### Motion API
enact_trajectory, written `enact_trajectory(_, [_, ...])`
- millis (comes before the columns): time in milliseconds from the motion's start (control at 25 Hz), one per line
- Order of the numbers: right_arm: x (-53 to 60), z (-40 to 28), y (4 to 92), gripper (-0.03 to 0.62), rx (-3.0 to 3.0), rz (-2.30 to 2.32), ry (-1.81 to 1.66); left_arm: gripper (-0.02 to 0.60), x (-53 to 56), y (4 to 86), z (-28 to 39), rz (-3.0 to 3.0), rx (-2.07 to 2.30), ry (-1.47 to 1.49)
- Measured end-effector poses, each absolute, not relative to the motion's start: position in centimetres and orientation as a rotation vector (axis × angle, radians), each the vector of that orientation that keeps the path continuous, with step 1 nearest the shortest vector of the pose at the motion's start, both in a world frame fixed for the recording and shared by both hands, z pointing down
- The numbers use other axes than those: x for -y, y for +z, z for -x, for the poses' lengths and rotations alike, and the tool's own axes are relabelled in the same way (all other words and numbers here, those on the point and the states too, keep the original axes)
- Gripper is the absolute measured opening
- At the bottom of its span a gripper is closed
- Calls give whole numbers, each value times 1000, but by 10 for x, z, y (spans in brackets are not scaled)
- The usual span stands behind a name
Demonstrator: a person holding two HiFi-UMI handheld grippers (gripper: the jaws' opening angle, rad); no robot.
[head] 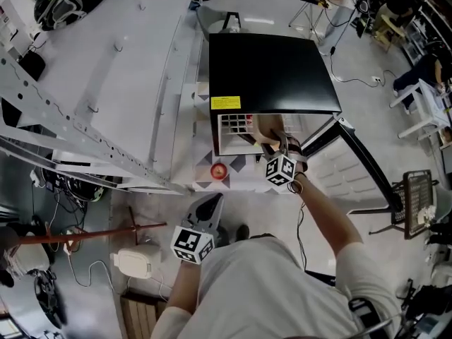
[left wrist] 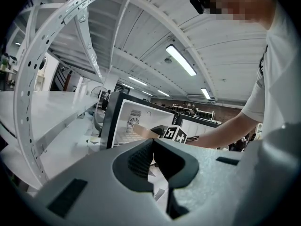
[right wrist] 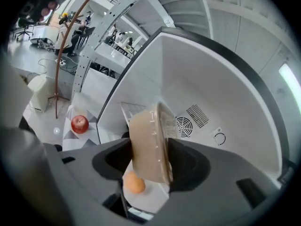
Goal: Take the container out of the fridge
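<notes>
Your right gripper (head: pixel 272 145) has its fingers clamped on the beige translucent plastic container (right wrist: pixel 148 145). It's tipped on edge, just inside the open mouth of the black fridge with the white interior (head: pixel 272 73). A small orange fruit (right wrist: pixel 134 183) sits at 6 o'clock below the container. A red apple (head: pixel 219 170) lies outside, at 9 o'clock from that gripper. Your left gripper (head: pixel 210 205) hangs at the fridge's 7 o'clock, fingers closed and empty.

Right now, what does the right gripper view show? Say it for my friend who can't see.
The right gripper holds a tan container on its edge between its jaws, at the open white fridge. An orange fruit shows below it; a red apple sits outside, at left.
</notes>
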State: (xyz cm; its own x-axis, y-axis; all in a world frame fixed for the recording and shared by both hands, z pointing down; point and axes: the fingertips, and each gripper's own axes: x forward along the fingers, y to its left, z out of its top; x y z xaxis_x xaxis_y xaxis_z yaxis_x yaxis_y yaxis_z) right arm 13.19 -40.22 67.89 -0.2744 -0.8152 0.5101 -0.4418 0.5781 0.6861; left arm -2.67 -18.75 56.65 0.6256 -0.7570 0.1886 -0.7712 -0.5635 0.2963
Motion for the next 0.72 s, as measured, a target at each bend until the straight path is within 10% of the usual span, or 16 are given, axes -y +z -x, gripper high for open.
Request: enact_trajectory(720, [314, -170, 606, 241, 2297, -1157, -119, 5, 145, 553, -18, -2519, 1233, 69])
